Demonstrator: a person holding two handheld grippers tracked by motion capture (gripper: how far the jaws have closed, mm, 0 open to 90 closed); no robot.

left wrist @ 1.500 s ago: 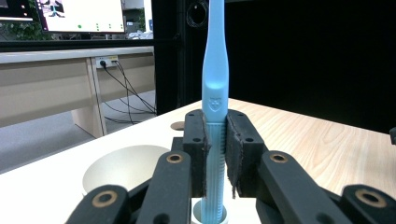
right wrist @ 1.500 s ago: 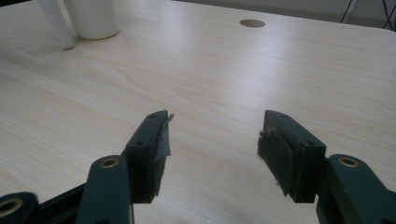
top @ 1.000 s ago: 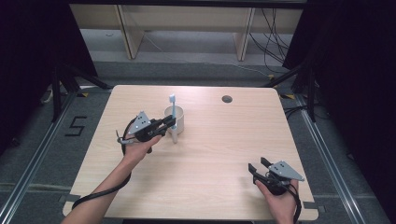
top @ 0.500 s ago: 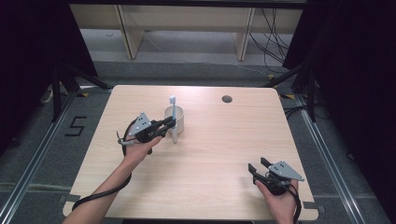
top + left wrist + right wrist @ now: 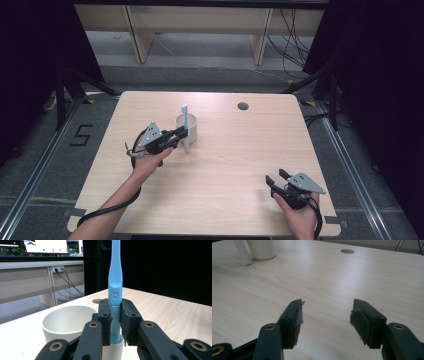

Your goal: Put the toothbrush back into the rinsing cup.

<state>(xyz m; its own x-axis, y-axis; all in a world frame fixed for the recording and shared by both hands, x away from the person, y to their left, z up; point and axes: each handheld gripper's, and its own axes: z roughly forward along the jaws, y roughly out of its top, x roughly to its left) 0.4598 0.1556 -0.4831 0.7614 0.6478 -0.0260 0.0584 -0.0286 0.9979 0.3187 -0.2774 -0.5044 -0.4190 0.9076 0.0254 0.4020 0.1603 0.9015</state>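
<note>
Over the past second my left gripper point(image 5: 181, 136) has edged slightly toward the right side of the table, carrying the upright blue-and-white toothbrush point(image 5: 185, 127) with it. The brush, pinched between my jaws, now stands just at the right-hand rim of the white cup point(image 5: 191, 134), where a second ago it stood a touch further left against the cup's front. My left hand point(image 5: 150, 160) has followed the same small drift across the tabletop.

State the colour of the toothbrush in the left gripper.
Light blue toothbrush with a white lower end, clearest in the left gripper view.
</note>
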